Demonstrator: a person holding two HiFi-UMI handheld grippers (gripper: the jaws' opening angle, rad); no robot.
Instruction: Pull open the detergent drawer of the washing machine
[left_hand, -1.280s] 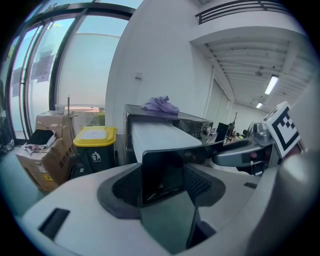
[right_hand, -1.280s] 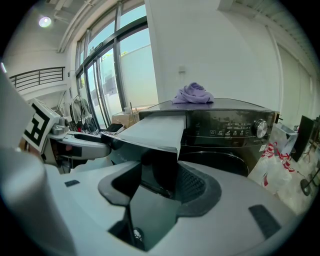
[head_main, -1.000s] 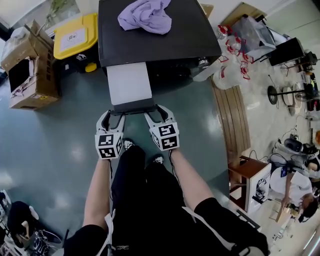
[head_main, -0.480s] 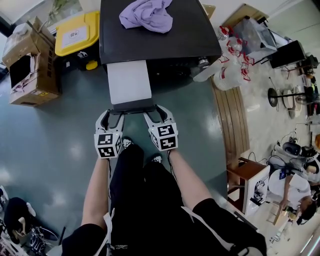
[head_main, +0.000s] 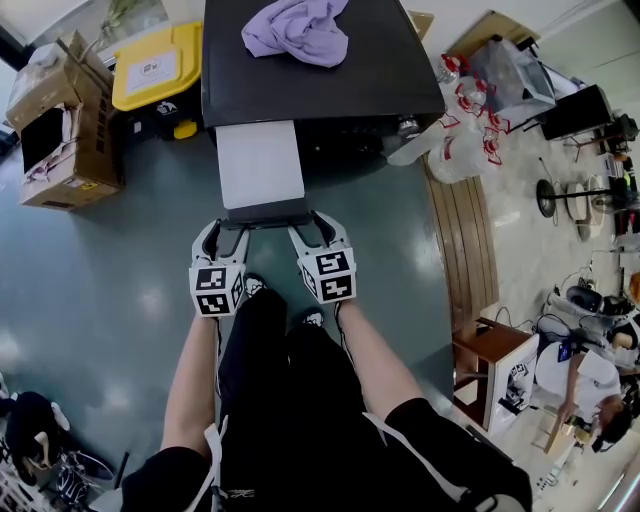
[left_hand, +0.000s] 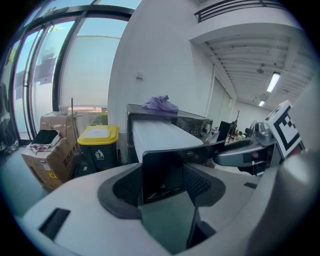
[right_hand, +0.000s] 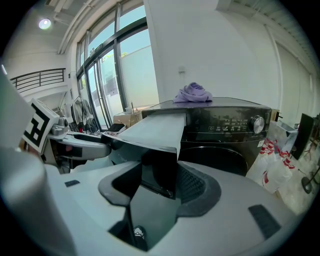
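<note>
The black washing machine (head_main: 330, 90) stands at the top of the head view. Its detergent drawer (head_main: 260, 165), white with a dark front panel (head_main: 265, 213), sticks far out toward me. My left gripper (head_main: 225, 232) holds the panel's left end and my right gripper (head_main: 308, 228) its right end. In the left gripper view the panel (left_hand: 161, 167) fills the gap between the pads of the left gripper (left_hand: 162, 184). The right gripper view shows the same: the panel (right_hand: 159, 167) sits tight between the pads of the right gripper (right_hand: 159, 184).
A purple cloth (head_main: 297, 28) lies on the machine's top. Left of the machine are a yellow-lidded bin (head_main: 155, 68) and cardboard boxes (head_main: 60, 130). Plastic bags (head_main: 450, 145), a wooden strip (head_main: 465, 250) and a brown stool (head_main: 490, 350) lie to the right. My legs are right below the grippers.
</note>
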